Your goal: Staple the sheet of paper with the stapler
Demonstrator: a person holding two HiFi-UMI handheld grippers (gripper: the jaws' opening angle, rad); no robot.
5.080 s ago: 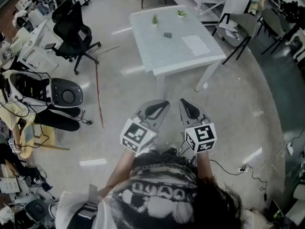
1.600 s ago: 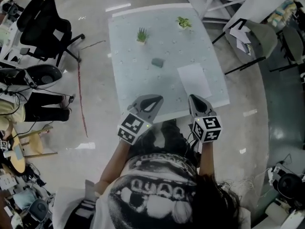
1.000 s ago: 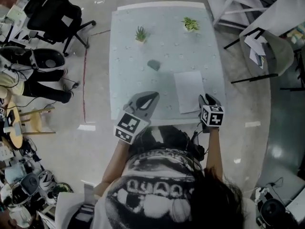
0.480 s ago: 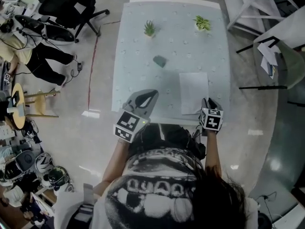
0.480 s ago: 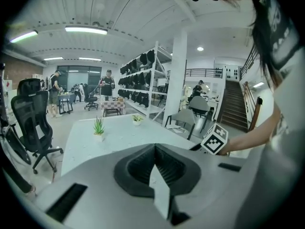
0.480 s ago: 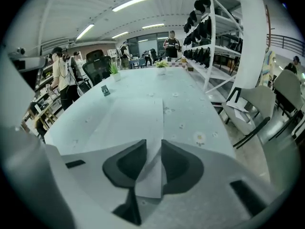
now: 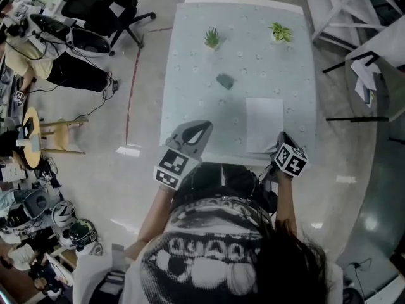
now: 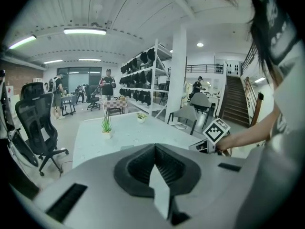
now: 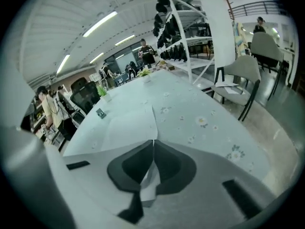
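Closing the right hand-held gripper (image 7: 278,141), wide open a second ago, on the sheet of paper (image 7: 264,124) at the table (image 7: 190,75) edge, seemingly pinching it. Left hand-held gripper (image 7: 199,128) shut, empty. Stapler (image 7: 224,80) untouched beyond the sheet; stapling not begun.

Left strip of counter (image 7: 180,75) bare. Stapler (image 7: 224,80) stands mid-counter. Near the top edge: one potted plant (image 7: 212,38) at centre, second potted plant (image 7: 279,31) at right. Sheet of paper (image 7: 264,124) lies flat, lower right.
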